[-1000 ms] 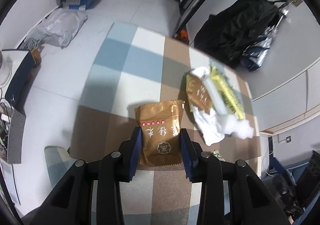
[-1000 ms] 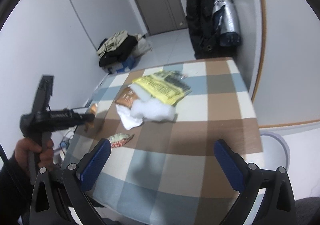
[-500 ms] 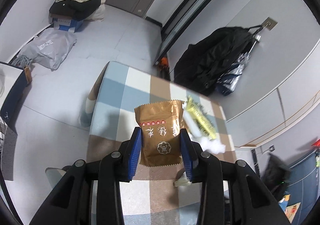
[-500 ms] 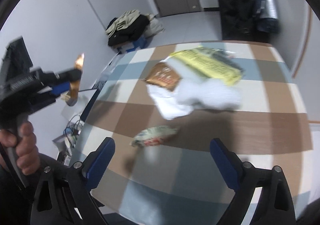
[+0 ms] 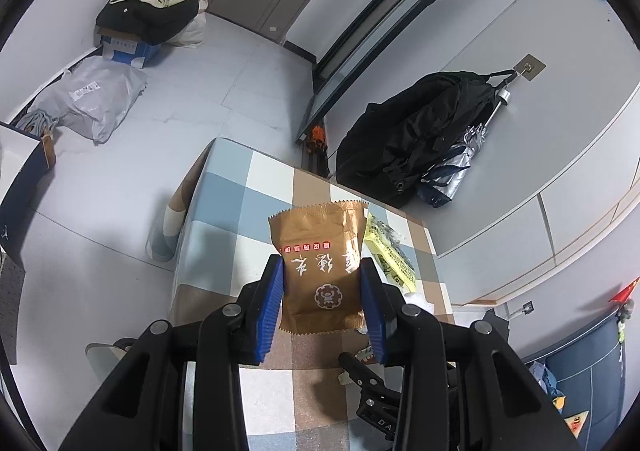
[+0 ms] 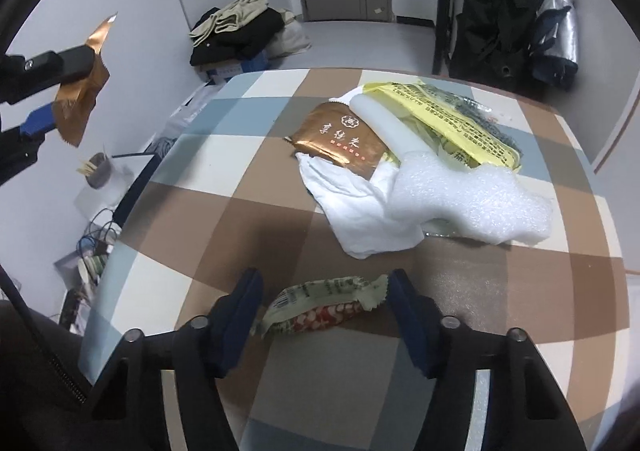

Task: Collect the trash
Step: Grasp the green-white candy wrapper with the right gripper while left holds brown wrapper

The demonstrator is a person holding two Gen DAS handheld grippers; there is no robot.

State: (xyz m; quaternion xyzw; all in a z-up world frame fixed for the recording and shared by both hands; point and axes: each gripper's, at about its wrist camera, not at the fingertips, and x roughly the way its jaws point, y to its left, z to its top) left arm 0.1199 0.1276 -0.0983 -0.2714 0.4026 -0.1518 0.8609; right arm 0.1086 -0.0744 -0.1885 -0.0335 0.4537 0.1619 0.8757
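Both jobs need care: left gripper clamps the brown wrapper aloft, while the wide-open right gripper should close squarely on the green-and-red wrapper.

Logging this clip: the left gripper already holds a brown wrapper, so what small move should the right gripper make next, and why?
Probably close the right gripper on the green-and-red wrapper: it lies on the table between the open fingers, which look not yet in contact.

Even, cool indoor light fills both views; soft shadows fall on the checked tablecloth. Fisheye curvature bends the edges; corners go black.
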